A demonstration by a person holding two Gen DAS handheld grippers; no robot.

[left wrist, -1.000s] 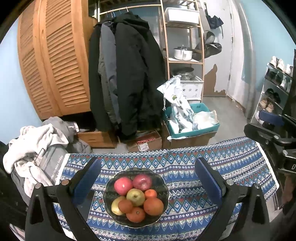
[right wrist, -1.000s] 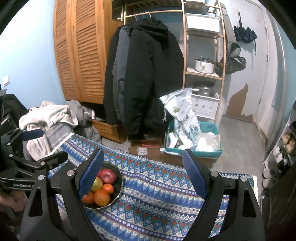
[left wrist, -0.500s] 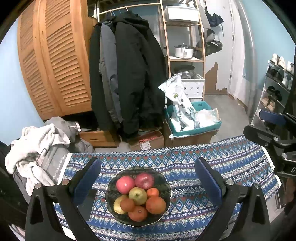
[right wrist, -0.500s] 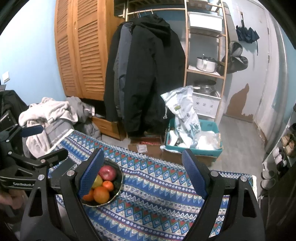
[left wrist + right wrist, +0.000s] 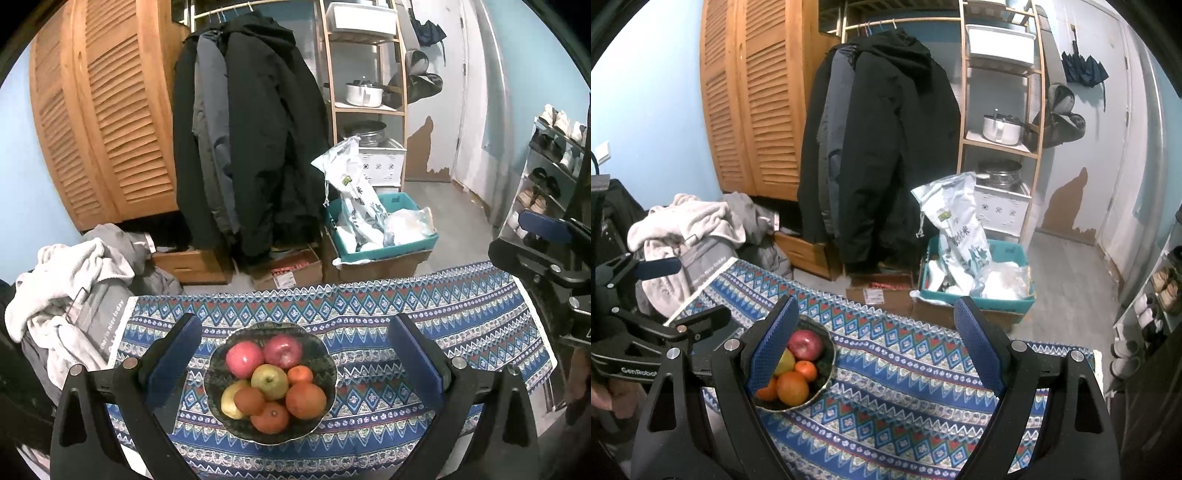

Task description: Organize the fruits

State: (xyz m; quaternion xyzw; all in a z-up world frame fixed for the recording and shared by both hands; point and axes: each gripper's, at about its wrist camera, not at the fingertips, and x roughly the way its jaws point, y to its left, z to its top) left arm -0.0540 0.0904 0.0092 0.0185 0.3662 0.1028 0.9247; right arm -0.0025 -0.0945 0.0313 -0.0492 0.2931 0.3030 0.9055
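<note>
Though half-hidden rightward, bowl [image 5: 271,430] whole leftward

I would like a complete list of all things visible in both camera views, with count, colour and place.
bowl: 1, dark patterned, on the tablecloth between the left jaws
apples: 2 red at the back of the bowl; 1 yellow-green in the middle
oranges: about 4, orange, front and right of the bowl
yellow fruit: 1, front left of the bowl, partly hidden
tablecloth: 1, blue patterned, covers the table
coats: several, black and grey, hanging behind
wardrobe: 1, wooden, louvred, left
clothes pile: white and grey, left of the table
teal crate: 1, on the floor, holds bags
shelf: 1, wooden, with pots
left gripper: jaws open
right gripper: jaws open
</note>
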